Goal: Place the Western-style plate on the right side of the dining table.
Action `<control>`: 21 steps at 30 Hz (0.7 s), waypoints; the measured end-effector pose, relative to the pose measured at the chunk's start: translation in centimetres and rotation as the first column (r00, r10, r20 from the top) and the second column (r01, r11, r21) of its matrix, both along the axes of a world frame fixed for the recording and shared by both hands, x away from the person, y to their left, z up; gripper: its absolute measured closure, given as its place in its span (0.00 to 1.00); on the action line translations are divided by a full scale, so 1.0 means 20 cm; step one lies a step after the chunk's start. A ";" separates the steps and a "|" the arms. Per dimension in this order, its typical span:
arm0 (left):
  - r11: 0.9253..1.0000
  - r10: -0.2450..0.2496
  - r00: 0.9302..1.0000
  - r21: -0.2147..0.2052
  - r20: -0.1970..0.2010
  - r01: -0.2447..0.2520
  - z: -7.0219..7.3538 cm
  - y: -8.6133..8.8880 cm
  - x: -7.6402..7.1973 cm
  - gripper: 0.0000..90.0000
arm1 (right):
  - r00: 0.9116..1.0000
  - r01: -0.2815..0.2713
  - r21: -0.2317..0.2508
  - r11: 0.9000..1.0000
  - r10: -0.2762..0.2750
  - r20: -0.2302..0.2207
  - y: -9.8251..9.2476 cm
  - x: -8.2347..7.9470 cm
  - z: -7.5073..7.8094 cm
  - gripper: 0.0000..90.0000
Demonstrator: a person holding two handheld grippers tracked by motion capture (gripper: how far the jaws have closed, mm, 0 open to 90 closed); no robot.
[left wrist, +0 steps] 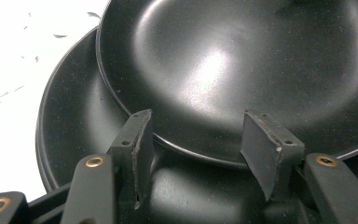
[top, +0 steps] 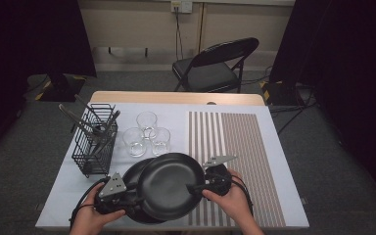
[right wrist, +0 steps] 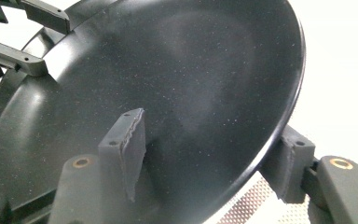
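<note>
Two black plates lie stacked near the table's front edge. The upper plate (top: 169, 183) (left wrist: 223, 60) (right wrist: 168, 70) sits shifted to the right over the lower plate (top: 129, 178) (left wrist: 74, 116). My right gripper (top: 192, 187) (right wrist: 209, 154) is turned on its side and shut on the upper plate's right rim, one jaw inside the dish and one beneath it. My left gripper (top: 137, 196) (left wrist: 196, 140) stands open at the left side of the stack. The upper plate's rim runs just past its pads, which press on nothing. The left gripper (right wrist: 28, 37) shows beyond the far rim in the right gripper view.
A black wire basket (top: 95, 142) holding utensils stands at the left. Three clear glasses (top: 147, 134) sit just behind the plates. A striped placemat (top: 240, 156) covers the table's right half. A folding chair (top: 215, 66) stands beyond the far edge.
</note>
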State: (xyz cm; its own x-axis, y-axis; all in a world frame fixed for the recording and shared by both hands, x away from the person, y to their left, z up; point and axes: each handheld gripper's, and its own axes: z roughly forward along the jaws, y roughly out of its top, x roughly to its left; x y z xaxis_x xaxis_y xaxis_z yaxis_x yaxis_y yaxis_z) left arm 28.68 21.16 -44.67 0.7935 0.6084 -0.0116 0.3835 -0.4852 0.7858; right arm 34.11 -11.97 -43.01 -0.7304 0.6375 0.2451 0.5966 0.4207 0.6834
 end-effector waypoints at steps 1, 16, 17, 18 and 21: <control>1.000 -0.003 1.000 -0.005 0.000 0.003 0.00 -0.01 0.00 0.49 | 1.000 0.000 0.001 1.000 0.000 -0.003 0.00 0.00 0.00 0.41; 1.000 -0.018 1.000 -0.009 0.002 0.018 -0.01 -0.04 0.02 0.49 | 0.998 0.045 0.026 0.999 -0.044 -0.049 -0.03 -0.01 0.01 0.43; 1.000 -0.017 1.000 -0.010 0.002 0.017 -0.01 -0.04 0.02 0.49 | 0.998 0.049 0.025 0.998 -0.048 -0.052 -0.03 -0.01 0.01 0.44; 1.000 -0.016 1.000 -0.011 0.002 0.017 -0.01 -0.04 0.02 0.49 | 0.997 0.049 0.032 0.998 -0.048 -0.057 -0.03 -0.01 0.01 0.44; 1.000 -0.016 1.000 -0.014 0.003 0.016 -0.01 -0.04 0.02 0.48 | 0.995 0.056 0.060 0.997 -0.050 -0.083 -0.04 0.00 0.00 0.47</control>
State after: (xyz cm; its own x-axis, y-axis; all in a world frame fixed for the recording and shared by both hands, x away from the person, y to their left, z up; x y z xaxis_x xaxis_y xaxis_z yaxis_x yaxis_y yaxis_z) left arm 28.99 20.27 -44.91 0.8030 0.5957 -0.0174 0.3734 -0.4802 0.7937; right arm 34.07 -12.72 -43.10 -0.6719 0.6562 0.3433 0.6718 0.3450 0.6555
